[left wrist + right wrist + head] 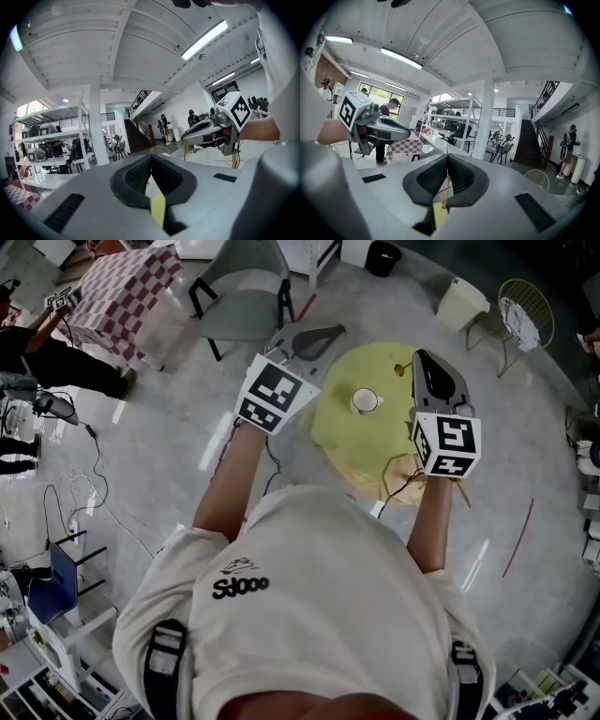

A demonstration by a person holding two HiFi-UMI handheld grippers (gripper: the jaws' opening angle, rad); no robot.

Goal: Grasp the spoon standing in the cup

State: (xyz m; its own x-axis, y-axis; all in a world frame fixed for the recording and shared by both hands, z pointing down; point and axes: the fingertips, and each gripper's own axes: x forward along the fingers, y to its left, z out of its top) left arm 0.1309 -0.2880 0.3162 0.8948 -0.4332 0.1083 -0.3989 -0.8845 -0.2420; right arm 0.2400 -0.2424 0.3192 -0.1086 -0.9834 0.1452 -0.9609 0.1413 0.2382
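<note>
A white cup (365, 401) stands near the middle of the round yellow-green table (352, 451); I see no spoon in it. My right gripper (420, 357) hovers over the table's right side, shut on a thin gold spoon (401, 367) that sticks out to the left of its tip. In the right gripper view the spoon (445, 187) runs as a fine gold line between the closed pads of the right gripper (446, 157). My left gripper (336, 331) is above the table's far left edge. Its pads meet at the tip of the left gripper (150, 157) with nothing held.
A grey chair (244, 292) stands just behind the left gripper. A checkered table (122, 296) is at the far left. A white bin (462, 301) and a wire chair (525, 315) sit at the far right. Cables (84, 484) lie on the floor to the left.
</note>
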